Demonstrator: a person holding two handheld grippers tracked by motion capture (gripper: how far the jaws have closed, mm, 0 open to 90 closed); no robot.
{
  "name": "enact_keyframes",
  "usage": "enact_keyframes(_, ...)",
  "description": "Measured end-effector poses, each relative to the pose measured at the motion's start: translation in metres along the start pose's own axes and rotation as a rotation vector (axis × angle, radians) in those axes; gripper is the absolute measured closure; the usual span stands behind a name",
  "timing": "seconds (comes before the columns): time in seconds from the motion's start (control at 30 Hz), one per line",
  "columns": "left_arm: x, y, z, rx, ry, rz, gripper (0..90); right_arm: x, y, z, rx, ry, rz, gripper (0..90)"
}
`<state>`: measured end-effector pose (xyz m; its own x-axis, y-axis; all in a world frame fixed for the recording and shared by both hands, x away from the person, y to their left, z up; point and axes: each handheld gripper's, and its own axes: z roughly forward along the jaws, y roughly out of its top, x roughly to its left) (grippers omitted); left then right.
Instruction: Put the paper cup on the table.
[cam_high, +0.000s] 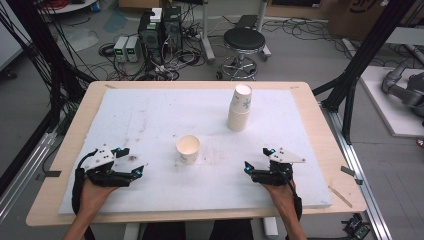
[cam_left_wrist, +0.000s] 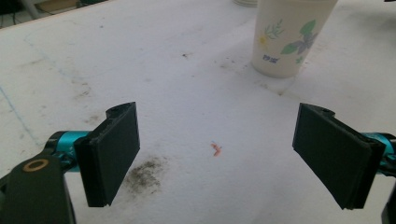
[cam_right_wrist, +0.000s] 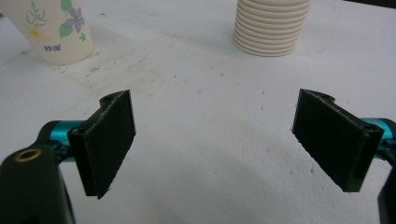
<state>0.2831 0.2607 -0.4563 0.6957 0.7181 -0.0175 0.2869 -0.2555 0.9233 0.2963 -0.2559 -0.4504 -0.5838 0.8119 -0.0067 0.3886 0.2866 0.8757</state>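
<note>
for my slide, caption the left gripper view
Open left gripper over the stained white mat, facing a floral paper cup.

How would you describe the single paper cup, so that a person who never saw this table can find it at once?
Look at the white board that covers the wooden table. Near the middle of its front half, between the left gripper and the right gripper, one paper cup stands upright and open. Unlike the tall stack of cups farther back to the right, it stands alone and shows a flower print.

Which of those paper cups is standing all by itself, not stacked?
The single white paper cup with the flower print, upright and open near the table's middle between both grippers. The other cups are nested in a tall stack farther back.
</note>
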Motion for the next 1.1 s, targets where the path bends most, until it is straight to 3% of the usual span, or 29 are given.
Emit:
enact_keyframes(0.23, -0.004, -0.008, -0.002, -0.045, 0.034, 0.009, 15.2, 0.000, 0.000, 0.000, 0.009, -0.005, 0.009, 13.4)
enact_keyframes(0.47, -0.001, -0.010, -0.005, -0.080, 0.037, -0.025, 15.2, 0.000, 0.000, 0.001, 0.014, -0.013, 0.010, 13.5)
enact_keyframes(0.97, -0.003, -0.011, -0.006, -0.089, 0.056, -0.008, 15.1, 0.001, -0.001, -0.001, -0.007, -0.018, 0.004, 13.5)
enact_keyframes(1.1, -0.003, -0.011, -0.006, -0.091, 0.061, -0.020, 15.1, 0.001, -0.001, -0.001, -0.010, -0.018, 0.005, 13.5)
